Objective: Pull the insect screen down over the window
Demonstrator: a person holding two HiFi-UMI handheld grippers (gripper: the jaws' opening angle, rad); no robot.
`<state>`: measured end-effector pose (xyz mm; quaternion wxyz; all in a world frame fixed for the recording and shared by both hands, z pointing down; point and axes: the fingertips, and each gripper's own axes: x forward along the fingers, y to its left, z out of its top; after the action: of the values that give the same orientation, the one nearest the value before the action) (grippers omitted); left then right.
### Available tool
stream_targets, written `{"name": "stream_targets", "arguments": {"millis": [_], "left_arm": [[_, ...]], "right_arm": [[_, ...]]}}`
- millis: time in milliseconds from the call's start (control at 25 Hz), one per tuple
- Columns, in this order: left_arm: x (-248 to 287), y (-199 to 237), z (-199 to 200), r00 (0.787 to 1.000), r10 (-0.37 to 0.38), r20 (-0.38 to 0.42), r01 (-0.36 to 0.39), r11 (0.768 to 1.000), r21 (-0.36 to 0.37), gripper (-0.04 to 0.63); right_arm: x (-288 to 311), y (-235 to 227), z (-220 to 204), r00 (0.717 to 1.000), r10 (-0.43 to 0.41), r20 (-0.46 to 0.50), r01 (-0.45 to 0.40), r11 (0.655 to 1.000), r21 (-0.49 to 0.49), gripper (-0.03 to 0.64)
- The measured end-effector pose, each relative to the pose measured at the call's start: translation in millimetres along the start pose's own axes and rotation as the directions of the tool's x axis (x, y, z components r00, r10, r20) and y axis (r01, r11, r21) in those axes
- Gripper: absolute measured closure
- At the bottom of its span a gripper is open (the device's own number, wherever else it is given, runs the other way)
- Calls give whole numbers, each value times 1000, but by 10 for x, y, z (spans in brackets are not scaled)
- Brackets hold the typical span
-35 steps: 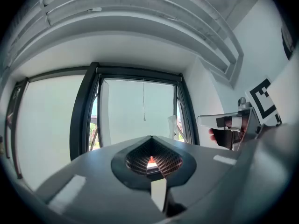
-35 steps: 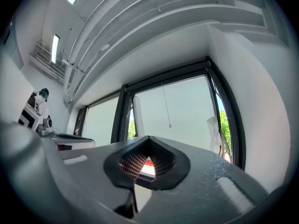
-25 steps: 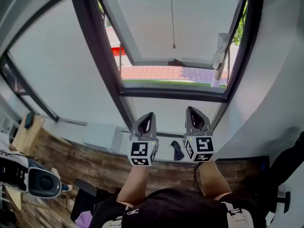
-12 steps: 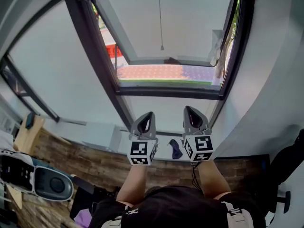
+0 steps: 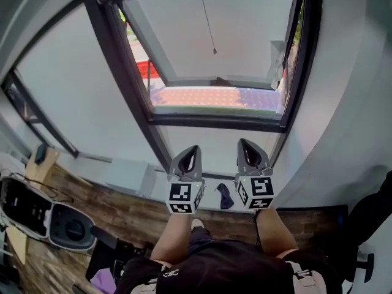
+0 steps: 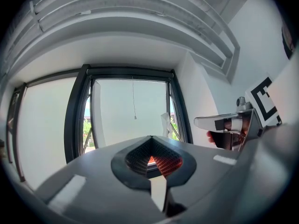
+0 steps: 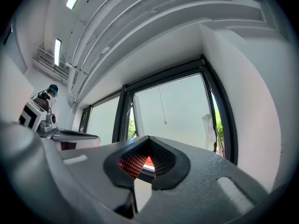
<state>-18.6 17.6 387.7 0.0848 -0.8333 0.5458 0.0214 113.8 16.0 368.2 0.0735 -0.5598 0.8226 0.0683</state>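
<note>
The window [image 5: 131, 84] has a dark frame and stands straight ahead of me. A pale panel fills the upper part of its opening, and red paving outside shows in the strip below. A thin pull cord [image 5: 214, 51] with a small end weight hangs in front of the panel; the same cord [image 6: 135, 117] shows in the left gripper view and the cord [image 7: 165, 122] in the right gripper view. My left gripper [image 5: 191, 147] and right gripper [image 5: 245, 141] are held side by side below the window, far short of the cord. Both are shut with nothing between the jaws.
A small dark object [image 5: 225, 195] lies on the sill between the grippers. A grey and white machine [image 5: 37, 216] sits at the lower left on the wooden floor. A white wall [image 5: 349, 103] closes in on the right, with a black chair [image 5: 367, 225] below it.
The view has shifted slightly and the cord's end now sits a little higher in it. Both grippers stay in the same place, still shut.
</note>
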Motion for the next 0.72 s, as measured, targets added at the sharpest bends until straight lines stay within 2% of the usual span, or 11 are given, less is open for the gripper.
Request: {"name": "stream_targets", "arguments": {"millis": [320, 560, 720], "left_arm": [[279, 166, -121, 1000, -18, -3, 18, 1000, -5, 576], [619, 459, -235, 999, -45, -30, 45, 999, -6, 575], [917, 679, -321, 998, -63, -23, 62, 997, -42, 577]], "right_arm": [[334, -63, -131, 1000, -10, -10, 10, 1000, -19, 614], [709, -46, -94, 1000, 0, 2, 0, 999, 32, 614], [973, -116, -26, 1000, -13, 17, 13, 999, 43, 614]]}}
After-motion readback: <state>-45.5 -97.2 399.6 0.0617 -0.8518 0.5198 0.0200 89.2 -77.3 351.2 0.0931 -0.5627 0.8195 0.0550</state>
